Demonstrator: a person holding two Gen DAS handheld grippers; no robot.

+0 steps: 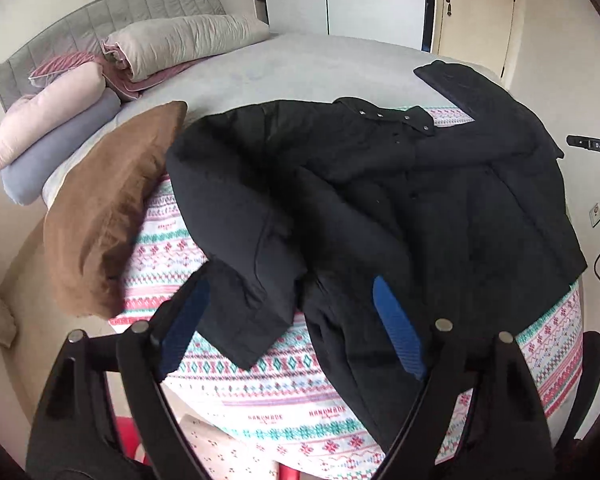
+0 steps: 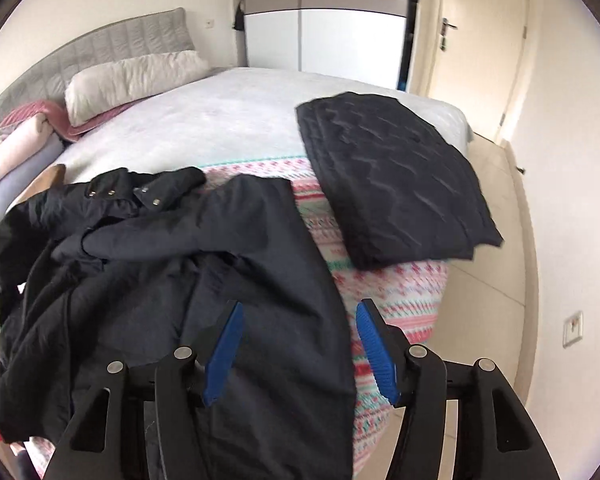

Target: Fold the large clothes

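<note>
A large black jacket (image 1: 380, 200) lies rumpled on a patterned blanket (image 1: 260, 376) at the foot of the bed. Its snap collar points toward the headboard, and one sleeve (image 1: 252, 288) is folded across the front. My left gripper (image 1: 291, 284) hovers open above the sleeve and lower front, holding nothing. In the right wrist view the same jacket (image 2: 180, 280) fills the left half. My right gripper (image 2: 300, 304) hangs open over the jacket's right edge, with fabric below the jaws but not pinched.
A folded dark garment (image 2: 396, 184) rests on the bed's far right corner. A brown pillow (image 1: 112, 216) lies left of the jacket. Rolled duvets and pillows (image 1: 60, 120) are stacked at the grey headboard. Beyond the bed stand a wardrobe (image 2: 340, 32) and a door (image 2: 480, 40).
</note>
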